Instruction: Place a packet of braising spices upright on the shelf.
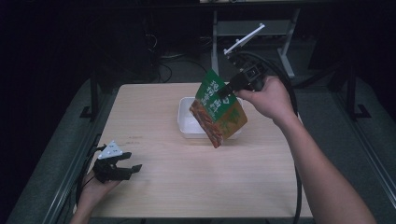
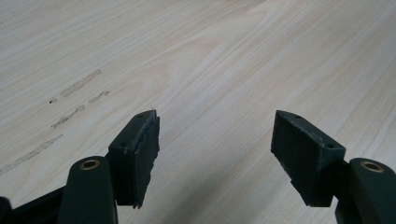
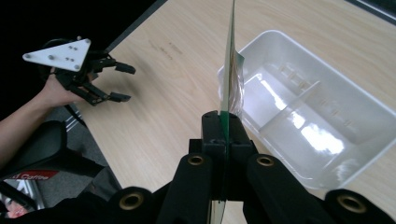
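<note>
My right gripper (image 1: 227, 92) is shut on the top edge of a green and orange food packet (image 1: 217, 110), which hangs tilted above the near edge of a white plastic tray (image 1: 183, 122). In the right gripper view the packet (image 3: 229, 70) stands edge-on between the shut jaws, with the divided tray (image 3: 322, 154) below and to the right. My left gripper (image 1: 132, 163) rests at the table's front left corner, open, with nothing between its fingers (image 2: 140, 154). It also shows far off in the right gripper view, as the left gripper (image 3: 122, 83) under its grey plate.
The light wood table (image 1: 196, 177) stretches between the two hands. Faint tape marks (image 2: 77, 86) lie on the wood ahead of the left gripper. Dark floor, a white stand (image 1: 245, 39) and cables sit behind the table's far edge.
</note>
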Available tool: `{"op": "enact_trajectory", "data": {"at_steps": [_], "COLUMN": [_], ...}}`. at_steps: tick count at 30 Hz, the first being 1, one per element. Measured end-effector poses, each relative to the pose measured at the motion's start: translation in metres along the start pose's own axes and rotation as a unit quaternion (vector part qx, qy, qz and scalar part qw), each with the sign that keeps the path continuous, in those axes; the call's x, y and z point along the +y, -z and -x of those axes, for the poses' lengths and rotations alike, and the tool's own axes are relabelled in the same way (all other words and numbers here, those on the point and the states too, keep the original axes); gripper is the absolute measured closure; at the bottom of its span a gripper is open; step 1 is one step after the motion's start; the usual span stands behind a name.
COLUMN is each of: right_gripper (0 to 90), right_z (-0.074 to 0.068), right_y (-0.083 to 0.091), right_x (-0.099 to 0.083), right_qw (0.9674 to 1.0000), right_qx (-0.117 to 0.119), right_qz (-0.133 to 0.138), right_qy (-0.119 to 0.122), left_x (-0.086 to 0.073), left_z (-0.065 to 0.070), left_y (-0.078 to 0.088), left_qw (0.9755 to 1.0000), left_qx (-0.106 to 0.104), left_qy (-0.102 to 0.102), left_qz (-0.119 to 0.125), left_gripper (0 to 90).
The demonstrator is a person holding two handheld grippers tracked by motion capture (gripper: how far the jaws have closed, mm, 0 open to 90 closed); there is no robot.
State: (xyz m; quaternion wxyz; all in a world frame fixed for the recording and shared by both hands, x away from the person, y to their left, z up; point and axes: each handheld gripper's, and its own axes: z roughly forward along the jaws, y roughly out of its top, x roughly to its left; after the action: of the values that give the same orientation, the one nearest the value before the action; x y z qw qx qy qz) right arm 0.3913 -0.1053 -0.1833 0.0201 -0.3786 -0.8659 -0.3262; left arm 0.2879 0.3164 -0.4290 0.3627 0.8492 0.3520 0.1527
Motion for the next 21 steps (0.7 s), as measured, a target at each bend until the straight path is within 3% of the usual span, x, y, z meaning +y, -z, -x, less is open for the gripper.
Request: {"op": "enact_trajectory", "data": {"at_steps": [12,21], "right_gripper": [89.8,89.8], "right_z": [0.016,0.035], "right_y": [0.012,0.015], "right_x": [0.012,0.02], "right_qw": [0.9998,0.9987], "right_qx": [-0.015,-0.041], "right_qz": [0.005,0.0], "right_qy": [-0.013,-0.029], "left_x": [0.0,0.0], "left_z": [0.0,-0.001], "left_y": [0.0,0.0], "left_qw": [1.0,1.0], "left_qx": [-0.001,-0.002], "left_qy": [0.001,0.003], "left_qz": [0.002,0.003], "left_gripper": [31.7,31.5]}}
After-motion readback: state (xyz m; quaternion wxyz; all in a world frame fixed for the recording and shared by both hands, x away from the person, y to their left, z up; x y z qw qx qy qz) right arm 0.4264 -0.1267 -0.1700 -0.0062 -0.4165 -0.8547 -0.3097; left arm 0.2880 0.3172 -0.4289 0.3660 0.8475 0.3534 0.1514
